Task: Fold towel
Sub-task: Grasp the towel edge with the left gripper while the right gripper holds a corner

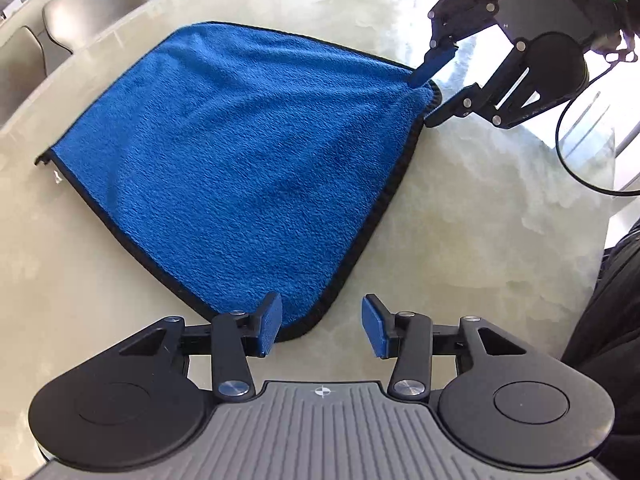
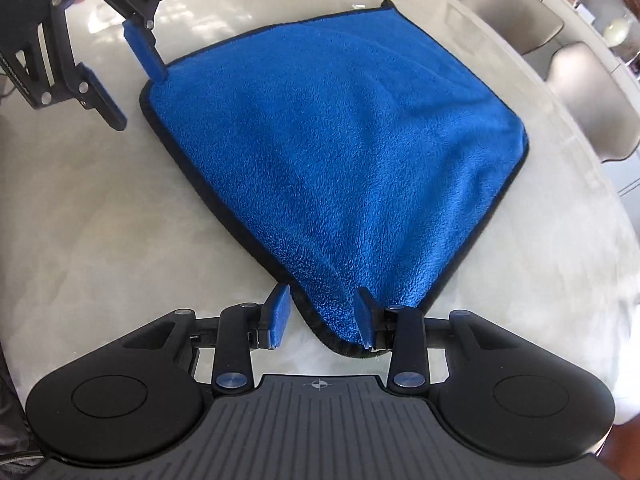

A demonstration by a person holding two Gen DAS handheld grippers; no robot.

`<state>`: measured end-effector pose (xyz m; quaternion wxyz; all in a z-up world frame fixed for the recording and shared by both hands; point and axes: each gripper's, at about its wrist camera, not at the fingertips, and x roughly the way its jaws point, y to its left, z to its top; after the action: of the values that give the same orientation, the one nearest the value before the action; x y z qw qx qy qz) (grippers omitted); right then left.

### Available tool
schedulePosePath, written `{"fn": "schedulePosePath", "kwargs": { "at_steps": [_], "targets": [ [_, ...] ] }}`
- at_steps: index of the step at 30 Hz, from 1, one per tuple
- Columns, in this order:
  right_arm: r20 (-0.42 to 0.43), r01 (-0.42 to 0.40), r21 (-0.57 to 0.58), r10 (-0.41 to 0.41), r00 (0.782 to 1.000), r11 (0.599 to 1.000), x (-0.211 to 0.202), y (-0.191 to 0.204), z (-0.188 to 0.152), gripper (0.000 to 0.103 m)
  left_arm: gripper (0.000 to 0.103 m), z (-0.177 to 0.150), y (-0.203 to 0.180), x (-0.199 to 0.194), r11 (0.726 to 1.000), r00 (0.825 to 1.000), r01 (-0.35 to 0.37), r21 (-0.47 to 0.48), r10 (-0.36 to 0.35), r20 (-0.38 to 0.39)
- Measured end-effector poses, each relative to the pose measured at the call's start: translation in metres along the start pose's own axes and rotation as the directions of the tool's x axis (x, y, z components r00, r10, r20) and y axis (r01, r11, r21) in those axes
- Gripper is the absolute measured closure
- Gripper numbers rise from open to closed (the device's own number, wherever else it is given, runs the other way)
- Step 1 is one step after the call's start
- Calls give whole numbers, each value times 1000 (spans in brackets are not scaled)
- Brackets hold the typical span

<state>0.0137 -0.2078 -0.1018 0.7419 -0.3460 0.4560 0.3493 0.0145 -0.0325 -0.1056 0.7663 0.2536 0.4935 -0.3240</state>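
Observation:
A blue towel (image 1: 240, 152) with a black hem lies flat on the pale marble table (image 1: 480, 220); it also shows in the right wrist view (image 2: 340, 140). My left gripper (image 1: 320, 326) is open, its jaws astride the towel's near corner, which lies by the left finger. It also shows in the right wrist view (image 2: 136, 96), open at the towel's far left corner. My right gripper (image 2: 322, 316) is open with the towel's near corner between its fingers. In the left wrist view, the right gripper (image 1: 424, 96) is open at the towel's far right corner.
Grey chairs (image 1: 92, 8) stand beyond the table's far edge, and more chairs (image 2: 588, 92) are at the right. A black cable (image 1: 576, 168) loops over the table by the right gripper. The table (image 2: 100, 220) is bare around the towel.

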Motion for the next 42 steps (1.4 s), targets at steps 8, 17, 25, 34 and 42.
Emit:
{"fn": "schedulePosePath", "kwargs": {
  "at_steps": [8, 17, 25, 34, 42],
  "targets": [
    [18, -16, 13, 16, 1000, 1000, -9, -5, 12, 93, 55, 7, -12, 0, 991, 998, -64, 116, 65, -7],
    [135, -62, 201, 35, 990, 978, -30, -48, 22, 93, 51, 8, -20, 9, 978, 996, -73, 198, 80, -25],
    [72, -134, 90, 127, 989, 987, -24, -30, 16, 86, 97, 14, -5, 9, 993, 998, -50, 110, 52, -22],
    [129, -137, -95, 149, 980, 986, -18, 18, 29, 57, 98, 26, 23, -13, 997, 998, 25, -66, -21, 57],
    [162, -61, -149, 85, 983, 987, 2, 47, 43, 60, 97, 32, 39, -20, 992, 996, 46, -116, -36, 86]
  ]
}}
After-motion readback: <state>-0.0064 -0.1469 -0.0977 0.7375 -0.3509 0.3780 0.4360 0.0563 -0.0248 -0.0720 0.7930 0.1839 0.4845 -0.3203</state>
